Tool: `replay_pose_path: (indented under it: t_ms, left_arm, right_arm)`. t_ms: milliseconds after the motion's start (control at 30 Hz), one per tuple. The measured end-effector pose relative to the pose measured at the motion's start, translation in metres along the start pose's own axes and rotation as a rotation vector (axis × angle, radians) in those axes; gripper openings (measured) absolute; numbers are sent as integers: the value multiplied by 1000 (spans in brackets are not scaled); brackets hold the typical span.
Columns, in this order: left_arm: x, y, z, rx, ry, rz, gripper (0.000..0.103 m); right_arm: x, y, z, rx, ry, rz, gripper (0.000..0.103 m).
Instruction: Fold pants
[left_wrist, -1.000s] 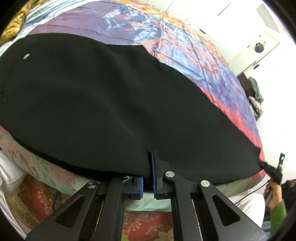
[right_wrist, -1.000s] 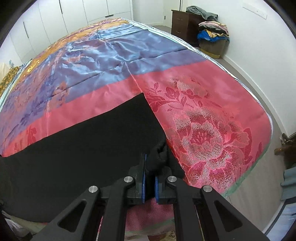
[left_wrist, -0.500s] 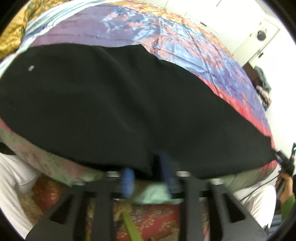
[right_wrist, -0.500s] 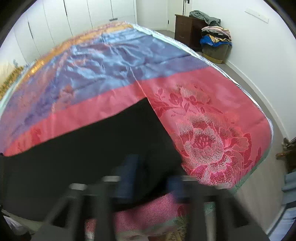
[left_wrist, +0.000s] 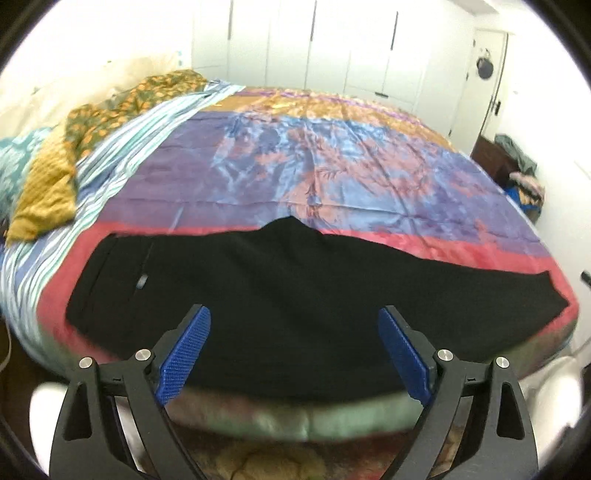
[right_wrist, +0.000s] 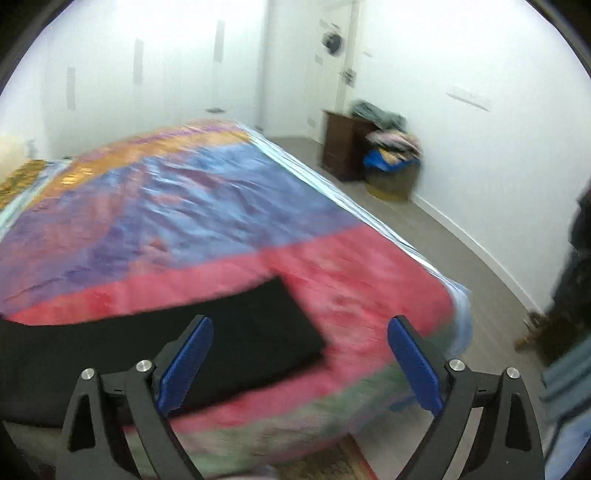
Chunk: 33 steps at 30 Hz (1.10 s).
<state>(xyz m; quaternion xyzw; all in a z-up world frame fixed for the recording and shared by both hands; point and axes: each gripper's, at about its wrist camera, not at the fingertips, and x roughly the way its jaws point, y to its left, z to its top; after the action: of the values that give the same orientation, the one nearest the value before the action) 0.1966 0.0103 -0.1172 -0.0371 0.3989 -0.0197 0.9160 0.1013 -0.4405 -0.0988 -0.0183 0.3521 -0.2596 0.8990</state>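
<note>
A large bed covered by a shiny quilt of blue, purple, orange and red was seen in a bright white room. White wardrobe doors were placed behind it. A dark wooden dresser and a pile of clothes were seen on the grey floor.

Colourful bedspread, dark dresser
</note>
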Motion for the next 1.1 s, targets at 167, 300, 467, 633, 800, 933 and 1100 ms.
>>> replay_pose_path:
  t_ms: [167, 300, 467, 633, 800, 933, 1100]
  left_arm:
    - [67, 17, -3, 0, 68, 101, 93]
    - [93, 42, -31, -63, 181, 179, 93]
    - [95, 34, -40, 9, 186, 203, 96]
    - [95, 33, -39, 8, 176, 204, 98]
    - [88, 34, -30, -15, 194, 208, 97]
    - [63, 20, -17, -26, 110, 168, 97]
    - [68, 1, -12, 0, 113, 109, 97]
  right_arm:
    - [4, 97, -10, -96, 23, 211, 99]
    - [18, 151, -36, -162, 59, 319, 99]
    - [78, 179, -87, -206, 286, 322, 100]
    - [78, 175, -89, -192, 252, 349, 103]
    - [80, 175, -93, -174, 233, 361, 103]
    - [83, 179, -94, -171, 228, 358, 103]
    - [82, 179, -94, -171, 220, 354, 103]
